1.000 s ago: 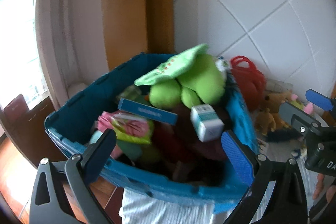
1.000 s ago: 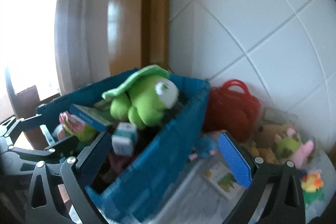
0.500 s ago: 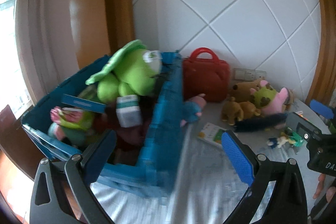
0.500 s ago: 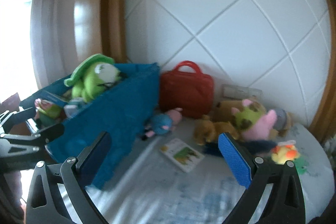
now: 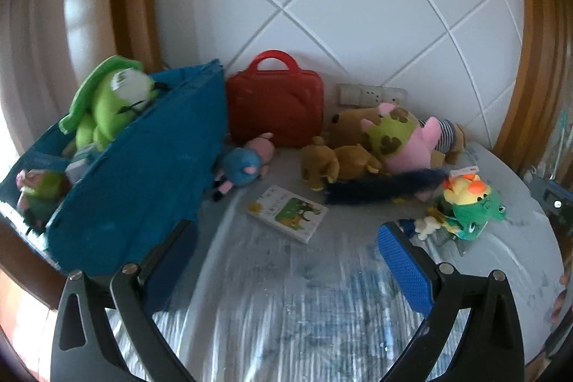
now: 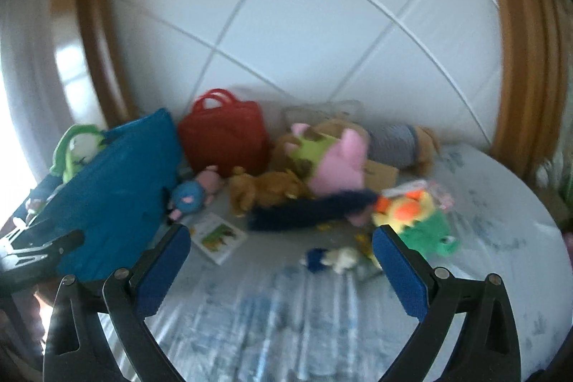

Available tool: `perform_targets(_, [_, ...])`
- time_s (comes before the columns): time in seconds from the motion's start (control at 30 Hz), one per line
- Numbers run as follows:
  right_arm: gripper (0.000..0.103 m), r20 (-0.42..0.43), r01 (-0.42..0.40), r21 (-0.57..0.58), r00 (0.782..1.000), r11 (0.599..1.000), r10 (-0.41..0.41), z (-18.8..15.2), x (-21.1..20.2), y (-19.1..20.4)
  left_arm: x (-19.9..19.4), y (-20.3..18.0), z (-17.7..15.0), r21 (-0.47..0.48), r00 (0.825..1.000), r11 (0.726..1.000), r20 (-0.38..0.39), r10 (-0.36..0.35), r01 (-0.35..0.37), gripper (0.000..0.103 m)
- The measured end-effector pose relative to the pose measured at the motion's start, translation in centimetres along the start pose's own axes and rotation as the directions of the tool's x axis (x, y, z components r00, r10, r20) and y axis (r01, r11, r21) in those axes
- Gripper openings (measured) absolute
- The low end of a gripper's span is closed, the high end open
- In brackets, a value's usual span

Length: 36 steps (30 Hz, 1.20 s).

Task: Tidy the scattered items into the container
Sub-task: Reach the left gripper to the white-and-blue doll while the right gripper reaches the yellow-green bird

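Both tools are up front and both are empty: the left gripper (image 5: 286,271) has its blue pads spread wide with nothing between them, and the right gripper (image 6: 281,269) is just as wide and just as bare, each hovering above the pale blue-patterned cloth (image 5: 286,310). Nearest the right gripper lies a tiny blue-and-white figure (image 6: 331,259), and it looks small enough to slip out of a wide, flat-padded pinch. Just beyond sits the green-and-yellow plush (image 5: 469,206), soft and rounded, so a grab at its edge could catch only fluff and let it drop. In the middle lies the small picture book (image 5: 288,213), flat on the cloth, and here is a real hazard: the pads may skid over it or bunch the fabric. Behind it a dark blue furry tail (image 5: 379,190) lies touching the brown plush (image 5: 336,162) and the pink pig plush (image 5: 404,140), so lifting one could drag its neighbours. To the left stands the blue container (image 5: 143,167), already heaped, with a green frog plush (image 5: 107,102) riding above the rim; anything dropped on top may well roll back out. A red case (image 5: 275,106) stands at the wall, bulky for these jaws.
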State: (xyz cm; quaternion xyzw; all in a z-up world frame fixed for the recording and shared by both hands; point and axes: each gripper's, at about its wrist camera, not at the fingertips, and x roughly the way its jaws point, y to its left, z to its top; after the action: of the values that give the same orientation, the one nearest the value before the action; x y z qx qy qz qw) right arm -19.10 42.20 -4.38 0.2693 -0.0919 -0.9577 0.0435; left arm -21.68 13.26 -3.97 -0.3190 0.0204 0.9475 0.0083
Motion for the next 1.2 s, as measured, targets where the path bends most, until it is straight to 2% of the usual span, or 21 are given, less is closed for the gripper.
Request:
perform_targets(0.1, [0.103, 0.006, 0.048, 0.034, 0.999, 0.998, -0.049, -0.1, -0.2, -2.6, 1.8, -1.3, 0.4, 0.032, 1.0, 0.999, -0.015, -0.019, 0.02, 0.102])
perform_targets(0.2, [0.103, -0.016, 0.106, 0.076, 0.994, 0.991, -0.105, -0.3, -0.1, -4.9, 4.0, -2.1, 0.6, 0.043, 0.997, 0.997, -0.037, -0.069, 0.071, 0.102])
perform_targets(0.27, [0.103, -0.038, 0.139, 0.084, 0.99, 0.987, -0.136, -0.3, 0.4, -5.6, 5.8, -2.6, 0.7, 0.043, 0.992, 0.993, -0.059, -0.111, 0.114, 0.102])
perform_targets(0.33, [0.103, -0.057, 0.163, 0.086, 0.986, 0.983, -0.158, -0.2, 1.0, -6.1, 7.2, -2.9, 0.8, 0.055, 0.99, 0.991, -0.067, -0.121, 0.125, 0.102])
perform_targets(0.57, [0.103, -0.112, 0.139, 0.097, 0.985, 0.986, -0.128, 1.0, 5.8, -7.7, 11.0, -3.4, 1.7, 0.044, 0.989, 0.994, -0.116, -0.093, 0.099, 0.102])
perform_targets(0.7, [0.103, -0.161, 0.156, 0.082, 0.977, 0.984, -0.142, 1.8, 8.5, -9.7, 13.4, -5.3, 1.7, 0.021, 0.982, 0.992, -0.145, -0.119, 0.123, 0.102])
perform_targets(0.83, [0.103, -0.217, 0.189, 0.077, 0.962, 0.979, -0.168, 1.4, 11.0, -12.6, 16.2, -9.2, 1.5, 0.035, 0.972, 0.988, -0.184, -0.144, 0.153, 0.102])
perform_targets(1.03, [0.103, -0.277, 0.201, 0.095, 0.946, 0.975, -0.168, 0.5, 13.3, -17.1, 20.4, -16.4, 0.7, 0.063, 0.947, 0.975, -0.257, -0.192, 0.214, 0.102])
perform_targets(1.2, [0.103, -0.289, 0.207, 0.152, 0.944, 0.966, -0.157, 0.1, 14.4, -21.7, 22.4, -22.3, 0.4, 0.081, 0.925, 0.956, -0.289, -0.248, 0.282, 0.102])
